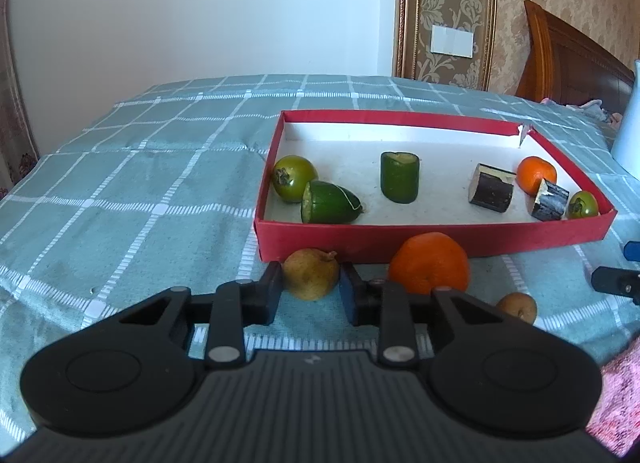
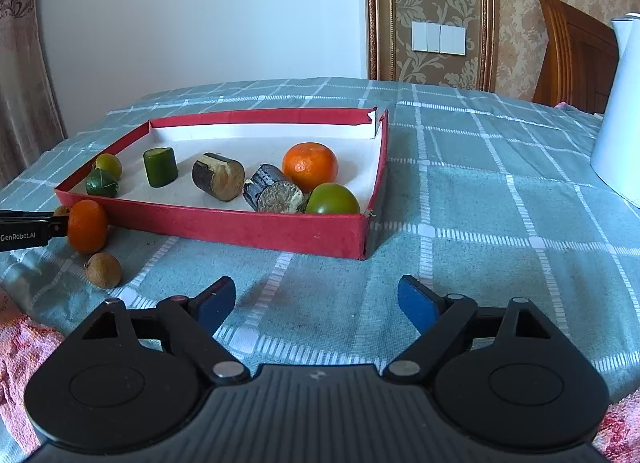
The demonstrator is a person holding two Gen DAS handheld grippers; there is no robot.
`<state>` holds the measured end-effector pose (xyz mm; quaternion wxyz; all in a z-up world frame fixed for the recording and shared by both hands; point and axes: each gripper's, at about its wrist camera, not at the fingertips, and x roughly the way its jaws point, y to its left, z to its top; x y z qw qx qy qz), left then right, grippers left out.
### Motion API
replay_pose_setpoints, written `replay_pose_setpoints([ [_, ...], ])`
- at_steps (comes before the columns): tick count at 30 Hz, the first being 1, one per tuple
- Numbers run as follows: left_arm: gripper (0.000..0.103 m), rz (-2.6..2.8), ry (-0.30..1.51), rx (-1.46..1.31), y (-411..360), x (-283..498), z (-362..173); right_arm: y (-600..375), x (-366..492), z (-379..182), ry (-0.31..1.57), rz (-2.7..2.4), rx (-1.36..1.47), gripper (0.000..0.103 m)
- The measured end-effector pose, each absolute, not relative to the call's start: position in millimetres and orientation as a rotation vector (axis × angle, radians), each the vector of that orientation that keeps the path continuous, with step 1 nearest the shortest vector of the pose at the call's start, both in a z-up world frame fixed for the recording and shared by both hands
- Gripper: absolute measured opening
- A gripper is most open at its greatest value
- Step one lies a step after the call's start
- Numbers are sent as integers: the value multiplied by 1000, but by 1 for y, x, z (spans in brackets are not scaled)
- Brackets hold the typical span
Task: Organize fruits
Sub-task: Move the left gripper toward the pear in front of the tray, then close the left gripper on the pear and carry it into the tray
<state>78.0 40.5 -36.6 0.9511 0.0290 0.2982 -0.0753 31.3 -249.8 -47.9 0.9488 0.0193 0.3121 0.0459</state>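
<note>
Checked teal cloth covers the tabletop (image 1: pixel 120 191) before a white wall. On it we see a red box (image 1: pixel 432 239) with fruit pieces inside. Our left hand-held gripper (image 1: pixel 311 287) is closed on a small yellowish pear (image 1: pixel 310 273) just before the box, beside an orange (image 1: pixel 430 267). Our right hand-held gripper (image 2: pixel 316 303) stands wide open and holds nothing.
</note>
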Motion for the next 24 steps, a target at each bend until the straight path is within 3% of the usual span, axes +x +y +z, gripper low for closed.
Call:
replay_pose_setpoints([
  [16, 28, -176, 562, 57, 38, 65, -8, -249, 32, -49, 637, 95, 36, 91],
  [24, 28, -170, 538, 94, 15, 105, 11, -249, 32, -49, 640, 97, 33, 91],
])
